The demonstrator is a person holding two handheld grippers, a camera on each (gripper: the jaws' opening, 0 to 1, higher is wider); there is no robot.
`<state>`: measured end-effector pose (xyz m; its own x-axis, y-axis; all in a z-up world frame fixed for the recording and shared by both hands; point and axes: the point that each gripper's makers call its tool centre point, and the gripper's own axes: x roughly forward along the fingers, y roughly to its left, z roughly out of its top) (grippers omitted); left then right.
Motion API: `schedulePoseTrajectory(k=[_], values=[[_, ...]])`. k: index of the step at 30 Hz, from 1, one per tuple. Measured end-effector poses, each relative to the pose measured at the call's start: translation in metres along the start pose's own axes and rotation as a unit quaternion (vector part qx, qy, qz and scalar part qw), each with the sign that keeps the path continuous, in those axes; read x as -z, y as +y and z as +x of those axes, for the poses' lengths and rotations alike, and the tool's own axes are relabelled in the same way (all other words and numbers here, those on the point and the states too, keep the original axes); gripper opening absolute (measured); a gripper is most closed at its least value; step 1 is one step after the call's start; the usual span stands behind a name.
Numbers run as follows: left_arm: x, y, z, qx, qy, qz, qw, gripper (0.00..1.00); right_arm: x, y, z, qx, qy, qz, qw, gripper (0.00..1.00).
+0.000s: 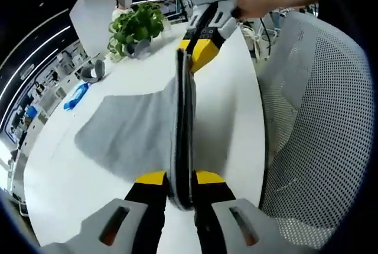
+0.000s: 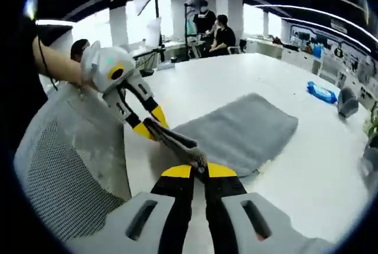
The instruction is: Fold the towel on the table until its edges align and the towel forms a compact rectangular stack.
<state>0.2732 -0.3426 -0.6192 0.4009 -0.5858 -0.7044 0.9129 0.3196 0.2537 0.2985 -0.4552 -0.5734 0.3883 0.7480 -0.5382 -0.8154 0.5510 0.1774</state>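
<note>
Above the white table (image 1: 236, 106), both grippers' jaws clamp the gray towel (image 2: 248, 130); no writing is legible.

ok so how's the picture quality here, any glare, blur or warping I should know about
Left gripper view: fisheye bends the white table edge; the held towel edge looks soft up close. Right gripper view: bright windows blow out behind, ceiling lights streak, the towel stays fairly sharp.

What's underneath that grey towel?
The white table lies under the spread part of the towel. Both grippers, left and right, hold one edge lifted. Anything beneath the flat part is covered.
</note>
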Motion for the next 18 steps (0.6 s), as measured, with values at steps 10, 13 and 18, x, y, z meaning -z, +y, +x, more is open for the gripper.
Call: schedulePoseTrajectory(k=[10,13,18], values=[[-0.013,0.010,0.004,-0.002,-0.050,-0.076,0.9959,0.16,0.021,-0.038,0.000,0.018,-0.040,0.221,0.9743,0.04],[-0.016,0.011,0.004,-0.003,-0.061,-0.075,0.9953,0.14,0.024,-0.035,0.000,0.012,-0.035,0.216,0.9756,0.04],[-0.027,0.013,-0.002,0.008,-0.096,-0.104,0.9899,0.08,0.017,-0.031,-0.013,-0.014,-0.064,0.192,0.9791,0.04]])
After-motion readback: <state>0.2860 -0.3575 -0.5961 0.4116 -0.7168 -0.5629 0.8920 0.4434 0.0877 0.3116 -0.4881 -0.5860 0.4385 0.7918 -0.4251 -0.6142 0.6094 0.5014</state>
